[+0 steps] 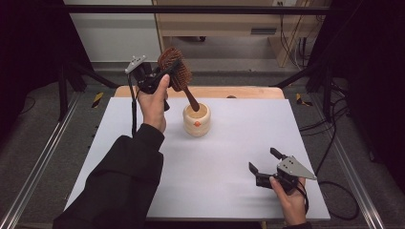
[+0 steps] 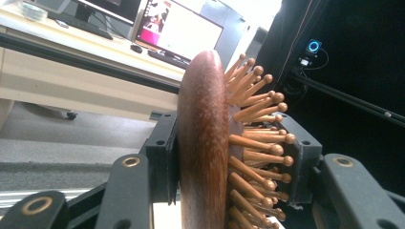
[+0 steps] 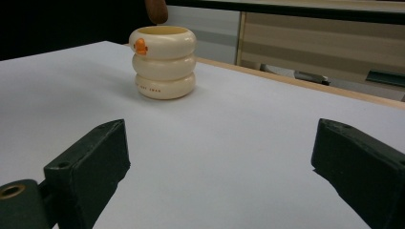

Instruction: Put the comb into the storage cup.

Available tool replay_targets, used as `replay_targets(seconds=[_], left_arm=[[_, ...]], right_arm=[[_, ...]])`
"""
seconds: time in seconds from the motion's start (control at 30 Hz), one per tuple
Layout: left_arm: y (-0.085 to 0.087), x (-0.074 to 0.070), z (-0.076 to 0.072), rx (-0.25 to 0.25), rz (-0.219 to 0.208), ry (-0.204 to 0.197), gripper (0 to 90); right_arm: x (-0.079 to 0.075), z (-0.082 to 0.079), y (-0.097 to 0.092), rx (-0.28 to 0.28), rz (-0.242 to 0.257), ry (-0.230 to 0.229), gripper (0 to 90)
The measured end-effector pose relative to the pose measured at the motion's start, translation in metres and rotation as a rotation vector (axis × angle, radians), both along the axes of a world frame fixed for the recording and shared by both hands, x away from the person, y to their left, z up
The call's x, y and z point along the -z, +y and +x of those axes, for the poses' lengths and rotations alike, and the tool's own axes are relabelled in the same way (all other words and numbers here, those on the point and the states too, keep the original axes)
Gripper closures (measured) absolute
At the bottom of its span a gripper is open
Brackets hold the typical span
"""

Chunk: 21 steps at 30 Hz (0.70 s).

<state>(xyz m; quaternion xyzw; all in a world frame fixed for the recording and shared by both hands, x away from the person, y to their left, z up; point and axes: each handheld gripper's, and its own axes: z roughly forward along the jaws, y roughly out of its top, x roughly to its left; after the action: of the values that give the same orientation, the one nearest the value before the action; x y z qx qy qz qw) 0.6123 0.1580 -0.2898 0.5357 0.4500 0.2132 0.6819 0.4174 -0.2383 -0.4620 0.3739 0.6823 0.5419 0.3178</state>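
Note:
A wooden hairbrush (image 1: 175, 70) with peg bristles hangs tilted above a cream ribbed cup (image 1: 197, 119) at the back middle of the white table. Its handle tip points down at the cup's mouth. My left gripper (image 1: 160, 76) is shut on the brush head; in the left gripper view the jaws press the wooden back and the bristle side of the hairbrush (image 2: 205, 143). My right gripper (image 1: 262, 161) rests open near the table's front right, with nothing between its jaws. In the right gripper view the cup (image 3: 163, 62) stands ahead, with the brush handle tip (image 3: 156, 10) just above its rim.
The white table top (image 1: 229, 157) has a wooden strip along its far edge. Black frame rails and cables run along both sides. A desk with monitors (image 2: 176, 31) stands beyond the table.

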Motion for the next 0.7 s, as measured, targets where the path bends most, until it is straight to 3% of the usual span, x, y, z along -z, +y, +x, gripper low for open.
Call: replay_targets(seconds=[0.7], left_arm=[[-0.010, 0.019, 0.007, 0.010, 0.034, 0.025, 49.5]], right_arm=[[0.001, 0.000, 0.000, -0.004, 0.001, 0.006, 5.8]])
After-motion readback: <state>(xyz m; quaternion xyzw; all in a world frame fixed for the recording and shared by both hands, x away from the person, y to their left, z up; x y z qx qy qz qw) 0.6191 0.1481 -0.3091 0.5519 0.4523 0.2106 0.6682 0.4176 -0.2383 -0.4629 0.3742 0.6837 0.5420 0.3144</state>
